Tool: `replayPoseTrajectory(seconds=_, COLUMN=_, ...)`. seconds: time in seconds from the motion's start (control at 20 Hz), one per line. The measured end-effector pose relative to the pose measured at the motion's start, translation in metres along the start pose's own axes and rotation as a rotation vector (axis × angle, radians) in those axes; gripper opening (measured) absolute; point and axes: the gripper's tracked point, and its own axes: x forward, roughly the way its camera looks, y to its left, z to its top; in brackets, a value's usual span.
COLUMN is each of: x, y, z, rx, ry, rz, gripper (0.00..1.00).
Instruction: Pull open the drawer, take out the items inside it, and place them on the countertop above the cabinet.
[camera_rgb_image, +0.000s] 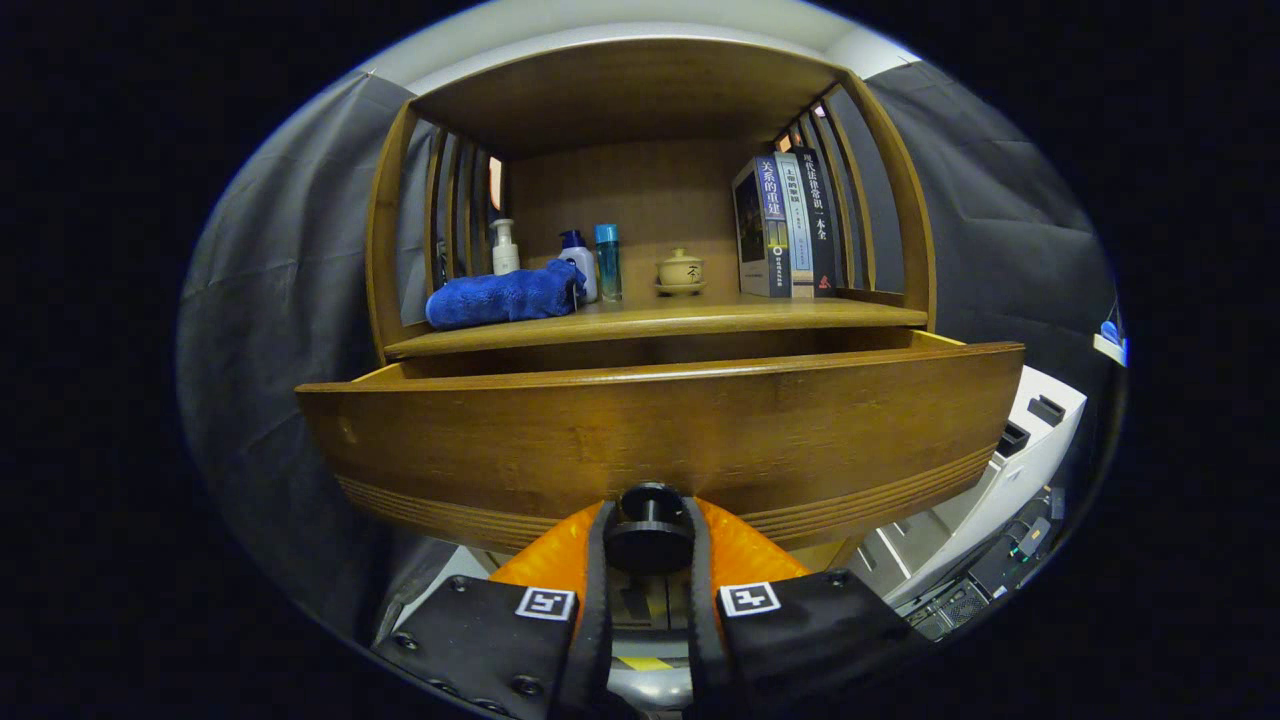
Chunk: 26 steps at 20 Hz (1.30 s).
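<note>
The hand-held gripper (648, 545) is clamped on the knob (649, 530) of the drawer (660, 430). Pull straight back, slow and level, so the knob does not slip out.

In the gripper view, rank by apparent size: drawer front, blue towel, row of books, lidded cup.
1. Drawer front, nearest the camera, its knob clamped between the gripper fingers.
2. Blue towel and row of books: alike, unranked.
3. Lidded cup.

A folded blue towel (503, 295) lies at one end of the shelf, with a white pump bottle (504, 247) behind it. Beside the towel stand a white bottle (580, 262) and a blue bottle (607, 261); further along sits a lidded cup (680, 270), then three upright books (787, 225).
</note>
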Motion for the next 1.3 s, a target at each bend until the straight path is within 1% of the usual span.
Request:
replayPoseTrajectory(seconds=0.45, x=-0.035, y=0.001, z=-0.011, rx=-0.017, ry=0.035, rz=0.012, gripper=0.39)
replayPoseTrajectory(seconds=0.75, x=-0.052, y=0.002, z=-0.018, rx=0.006, ry=0.063, rz=0.027, gripper=0.39)
replayPoseTrajectory(seconds=0.95, x=-0.060, y=0.001, z=-0.029, rx=0.016, ry=0.091, rz=0.030, gripper=0.39)
replayPoseTrajectory(seconds=1.0, x=-0.059, y=0.002, z=-0.025, rx=0.021, ry=0.078, rz=0.028, gripper=0.39)
replayPoseTrajectory(seconds=1.05, x=-0.060, y=0.002, z=-0.029, rx=0.010, ry=0.095, rz=0.028, gripper=0.39)
replayPoseTrajectory(seconds=1.3, x=-0.060, y=0.002, z=-0.027, rx=0.010, ry=0.094, rz=0.026, gripper=0.40)
